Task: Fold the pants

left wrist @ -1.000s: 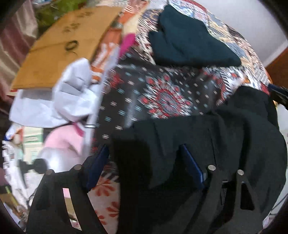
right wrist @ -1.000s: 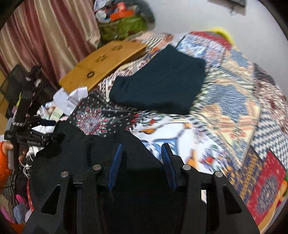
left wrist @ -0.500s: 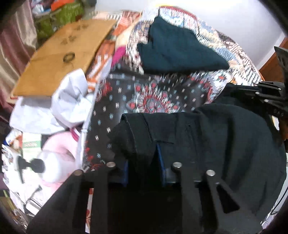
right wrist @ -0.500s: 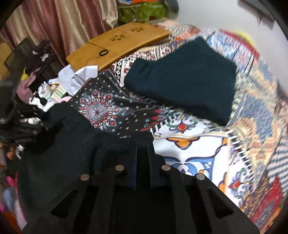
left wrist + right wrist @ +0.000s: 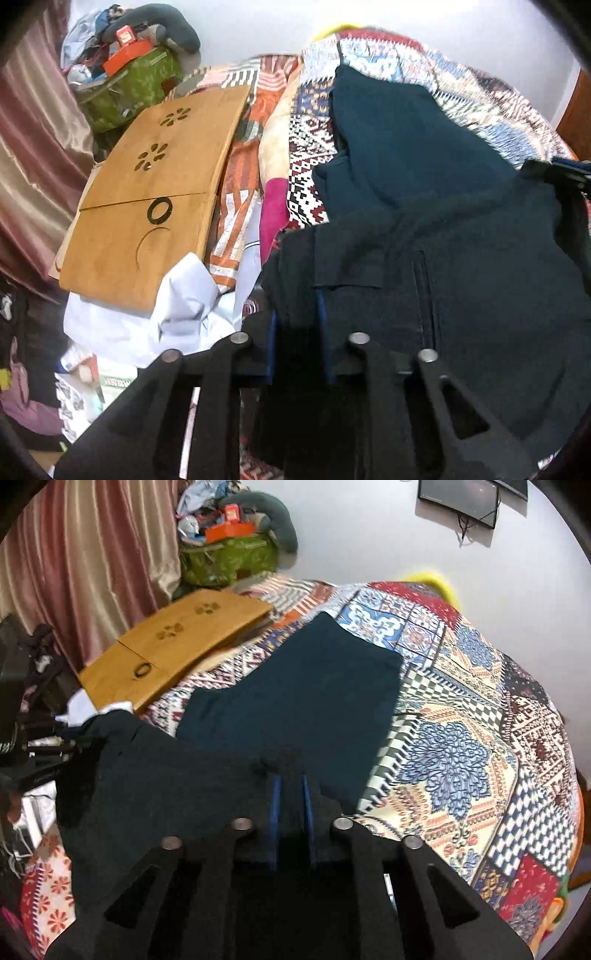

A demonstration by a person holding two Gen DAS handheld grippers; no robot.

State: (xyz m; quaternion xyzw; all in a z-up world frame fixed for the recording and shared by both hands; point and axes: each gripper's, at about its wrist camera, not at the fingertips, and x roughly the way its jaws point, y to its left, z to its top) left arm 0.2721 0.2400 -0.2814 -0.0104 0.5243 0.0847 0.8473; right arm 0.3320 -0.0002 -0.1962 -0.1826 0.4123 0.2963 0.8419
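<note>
Black pants (image 5: 461, 280) hang stretched between my two grippers, lifted above the patterned bedspread. My left gripper (image 5: 297, 306) is shut on the waistband at one end. My right gripper (image 5: 290, 794) is shut on the other end of the black pants (image 5: 166, 786). A folded dark teal garment (image 5: 306, 698) lies flat on the bed behind the lifted pants; it also shows in the left wrist view (image 5: 406, 147). The right gripper shows at the right edge of the left wrist view (image 5: 569, 170).
A wooden lap table (image 5: 155, 206) lies at the bed's left side, also seen in the right wrist view (image 5: 173, 646). White cloth (image 5: 173, 314) and clutter sit below it. A green bag (image 5: 229, 561) with items stands by the curtain (image 5: 92, 565). The patchwork bedspread (image 5: 480, 720) stretches right.
Both grippers closed on the black pants and lifted them up and toward the folded teal garment. The dark patterned bedspread patch is now hidden behind the raised pants.
</note>
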